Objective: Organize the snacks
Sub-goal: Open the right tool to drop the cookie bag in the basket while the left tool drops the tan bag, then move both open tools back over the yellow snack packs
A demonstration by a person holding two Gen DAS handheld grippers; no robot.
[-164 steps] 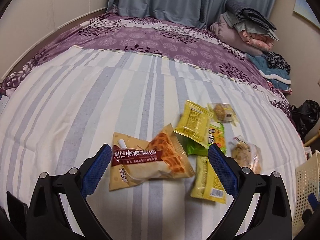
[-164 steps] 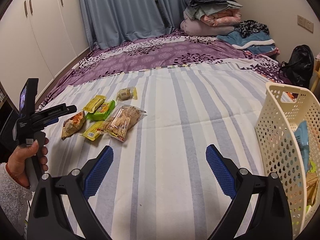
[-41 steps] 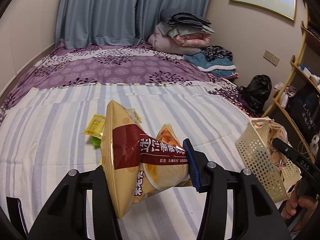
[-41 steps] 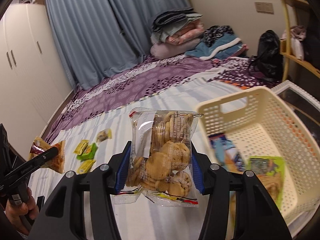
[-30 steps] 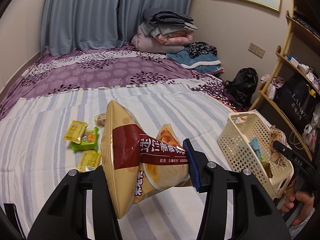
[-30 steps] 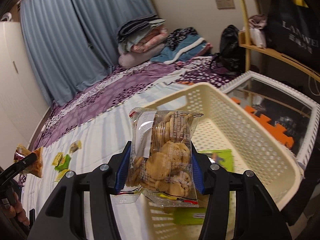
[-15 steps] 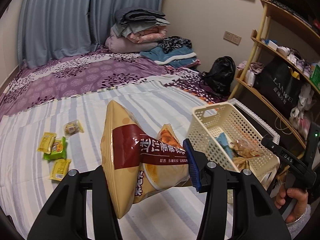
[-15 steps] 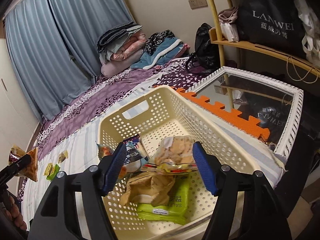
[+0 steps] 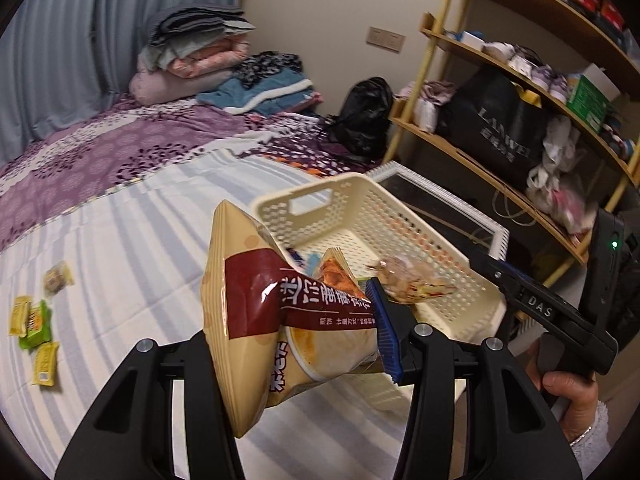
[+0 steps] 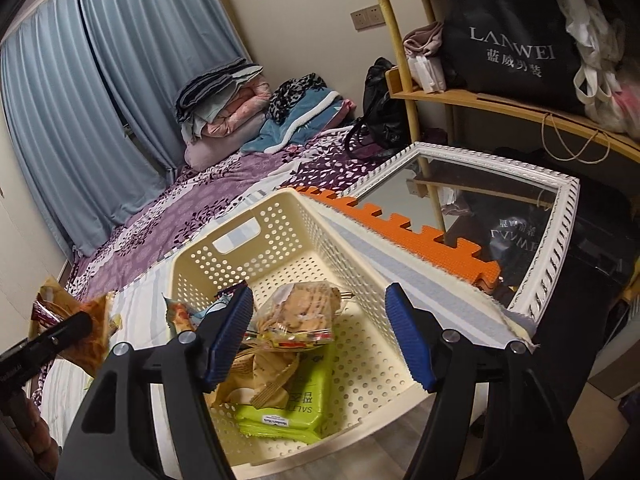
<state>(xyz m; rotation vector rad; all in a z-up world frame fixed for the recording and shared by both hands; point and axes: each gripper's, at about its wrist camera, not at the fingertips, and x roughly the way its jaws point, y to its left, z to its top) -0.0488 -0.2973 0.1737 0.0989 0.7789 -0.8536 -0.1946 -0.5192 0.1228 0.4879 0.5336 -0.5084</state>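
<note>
The cream basket [image 10: 280, 236] already holds a cookie bag [image 10: 298, 312] and other packets. The left gripper [image 9: 296, 328] clamps a chip bag [image 9: 276, 312] beside it; the right gripper [image 10: 320, 336] has just been opening, empty. 4 snacks [image 9: 34, 324] remain on the bed.

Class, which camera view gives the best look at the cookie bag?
The right wrist view: the cookie bag lies in plain sight on other snacks in the basket. The left wrist view shows it blurred, partly behind the held chip bag.
</note>
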